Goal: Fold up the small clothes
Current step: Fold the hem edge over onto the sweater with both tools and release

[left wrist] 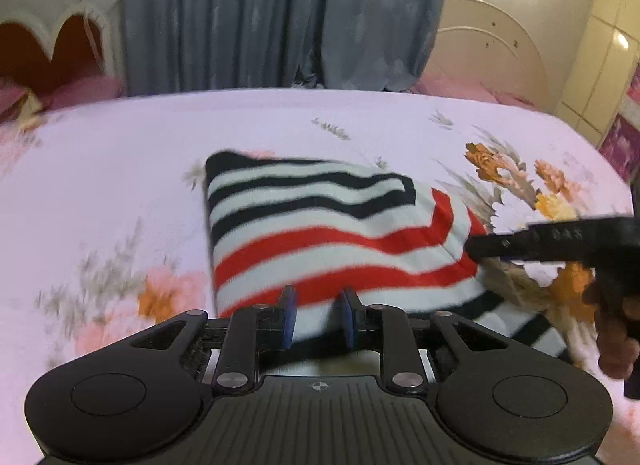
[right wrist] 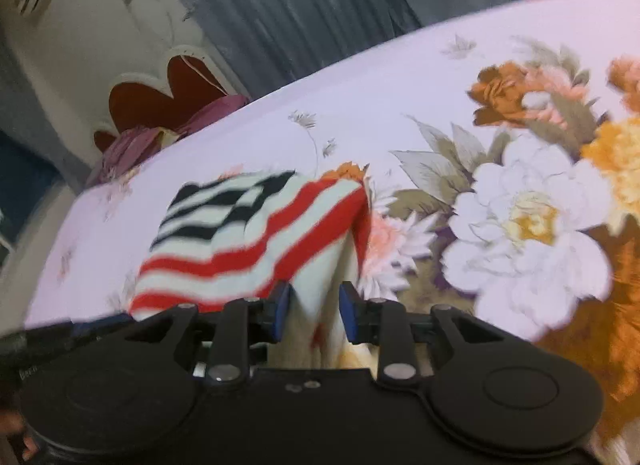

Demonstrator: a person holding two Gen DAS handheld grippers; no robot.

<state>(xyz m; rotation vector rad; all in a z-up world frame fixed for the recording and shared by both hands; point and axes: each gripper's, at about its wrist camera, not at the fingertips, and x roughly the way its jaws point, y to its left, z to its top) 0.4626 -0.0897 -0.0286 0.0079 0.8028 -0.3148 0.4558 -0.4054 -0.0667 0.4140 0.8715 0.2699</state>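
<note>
A small striped garment (left wrist: 320, 233), white with black stripes at its far end and red stripes at its near end, lies partly folded on the floral bed sheet (left wrist: 120, 169). My left gripper (left wrist: 318, 305) is open, its blue pads over the garment's near edge with cloth between them. My right gripper (right wrist: 314, 305) is open over the garment (right wrist: 248, 237) at its right edge, cloth lying between the pads. In the left wrist view the right gripper's black fingers (left wrist: 520, 245) reach in from the right and touch the garment's right side.
The bed sheet (right wrist: 400, 113) has large orange and white flowers at the right. Grey curtains (left wrist: 280, 13) hang behind the bed. A white and red headboard (left wrist: 52, 49) stands at the far left, a cream one (left wrist: 496, 49) at the far right.
</note>
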